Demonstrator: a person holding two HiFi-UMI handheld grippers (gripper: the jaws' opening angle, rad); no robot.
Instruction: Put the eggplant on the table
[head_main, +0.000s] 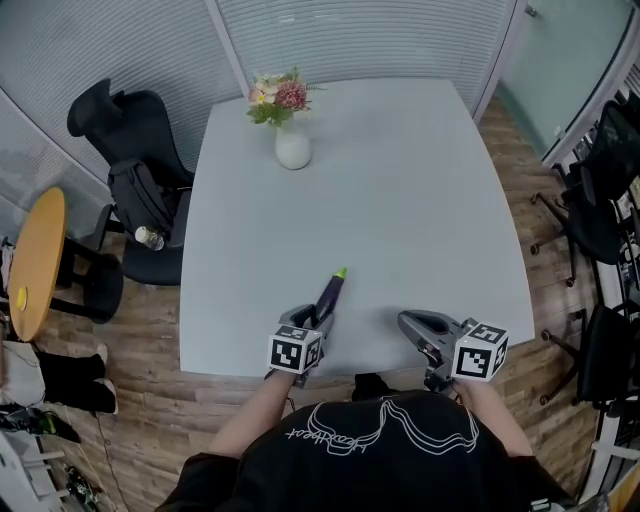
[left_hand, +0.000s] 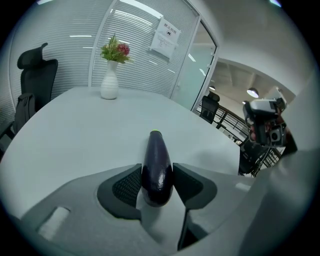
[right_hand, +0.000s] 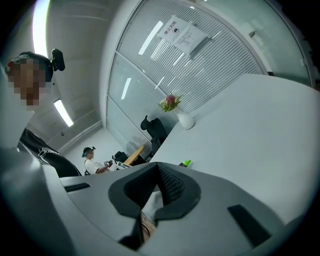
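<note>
A dark purple eggplant (head_main: 331, 293) with a green tip hangs low over the front part of the pale grey table (head_main: 400, 200). My left gripper (head_main: 318, 325) is shut on its rear end. In the left gripper view both pads press the sides of the eggplant (left_hand: 156, 165), which points away toward the table's middle, and the left gripper (left_hand: 156, 182) tilts downward. My right gripper (head_main: 412, 325) hovers at the table's front edge, shut with nothing in it. In the right gripper view the pads of the right gripper (right_hand: 157, 190) meet, and the eggplant's green tip (right_hand: 186, 163) shows just beyond them.
A white vase of flowers (head_main: 293, 145) stands at the table's far left. A black office chair (head_main: 135, 190) and a round wooden side table (head_main: 38, 260) are off to the left, with more black chairs (head_main: 610, 180) to the right. Another person (right_hand: 92, 162) sits in the background.
</note>
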